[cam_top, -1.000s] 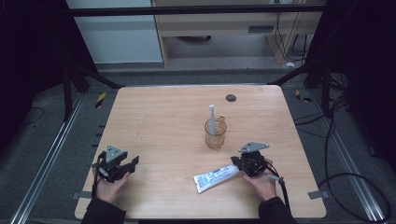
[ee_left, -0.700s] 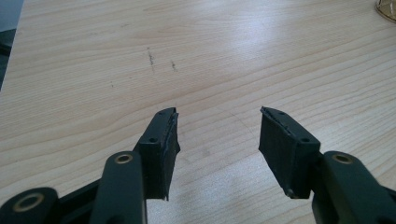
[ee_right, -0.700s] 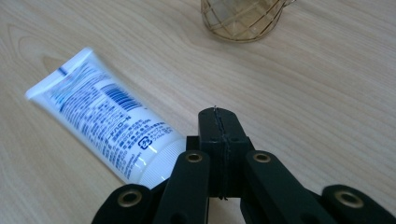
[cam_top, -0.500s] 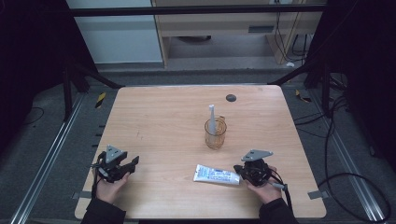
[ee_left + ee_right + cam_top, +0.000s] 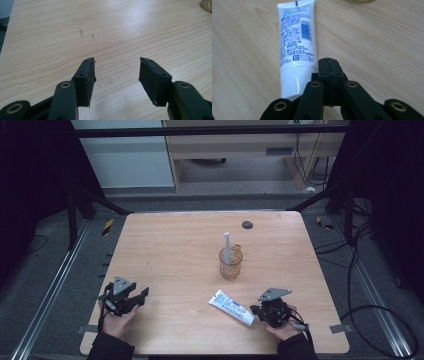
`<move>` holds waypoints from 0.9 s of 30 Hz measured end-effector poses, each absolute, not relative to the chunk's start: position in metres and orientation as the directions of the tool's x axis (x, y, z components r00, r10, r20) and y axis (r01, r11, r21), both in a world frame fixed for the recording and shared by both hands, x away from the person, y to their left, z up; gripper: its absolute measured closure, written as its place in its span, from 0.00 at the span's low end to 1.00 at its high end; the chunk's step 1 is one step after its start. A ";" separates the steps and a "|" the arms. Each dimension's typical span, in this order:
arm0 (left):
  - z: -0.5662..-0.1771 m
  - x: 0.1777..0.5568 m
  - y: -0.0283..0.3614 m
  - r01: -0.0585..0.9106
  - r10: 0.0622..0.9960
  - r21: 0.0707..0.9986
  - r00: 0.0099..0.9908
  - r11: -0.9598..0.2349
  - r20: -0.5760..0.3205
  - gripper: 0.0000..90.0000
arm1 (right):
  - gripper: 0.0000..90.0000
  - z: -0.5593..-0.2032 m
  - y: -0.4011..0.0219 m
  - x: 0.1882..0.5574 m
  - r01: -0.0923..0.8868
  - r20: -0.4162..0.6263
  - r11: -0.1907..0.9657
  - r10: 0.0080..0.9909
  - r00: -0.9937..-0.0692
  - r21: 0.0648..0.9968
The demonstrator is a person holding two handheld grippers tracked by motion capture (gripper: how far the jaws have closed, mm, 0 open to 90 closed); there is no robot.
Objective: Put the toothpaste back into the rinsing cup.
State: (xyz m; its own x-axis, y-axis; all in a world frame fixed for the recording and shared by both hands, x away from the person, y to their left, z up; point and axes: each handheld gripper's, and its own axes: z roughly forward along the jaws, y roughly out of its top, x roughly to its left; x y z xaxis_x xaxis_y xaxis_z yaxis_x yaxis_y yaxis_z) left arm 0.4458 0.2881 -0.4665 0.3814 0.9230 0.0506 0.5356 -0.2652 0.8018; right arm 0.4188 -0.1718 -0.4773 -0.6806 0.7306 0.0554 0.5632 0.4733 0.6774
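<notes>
Fingers (image 5: 329, 72) on my right gripper (image 5: 270, 311) are pressed flat together with nothing between them, and the toothpaste tube (image 5: 295, 42) lies just beside them, on their left in the right gripper view. I read its cap end as nearest the fingers, and the flat crimped end points away, so the tube's long axis runs nearly parallel to the gripper's own line. From the high view the tube (image 5: 231, 306) lies flat on the desk (image 5: 175, 245) near its front edge, slanting from upper left to lower right, its lower end close against my right gripper.

My left gripper (image 5: 122, 297) sits well apart at the desk's front left, its fingers (image 5: 86, 75) spread wide over bare wood and holding nothing. The right hand is plainly the nearer one for the tube.

Behind the tube, toward the middle of the desk, stands a clear cup (image 5: 230, 263) with a toothbrush (image 5: 226, 246) upright in it. I judge that any grasp would first need the right fingers opened and shifted sideways across the tube's width.

On the tube's white face I can make out a barcode, a small recycling mark and blocks of Japanese print; the digits "0120" start a phone number, but the rest is too fine to read with confidence.
</notes>
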 end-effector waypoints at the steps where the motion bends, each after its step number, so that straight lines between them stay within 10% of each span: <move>1: -0.466 0.446 0.288 0.535 0.923 0.802 0.382 -0.265 0.051 0.51 | 1.00 -0.478 -0.171 0.418 0.565 0.058 0.473 0.730 -0.681 0.676; 27: -0.467 0.447 0.288 0.539 0.921 0.800 0.386 -0.265 0.045 0.49 | 0.89 -0.458 -0.172 0.416 0.561 0.020 0.433 0.779 -0.626 0.706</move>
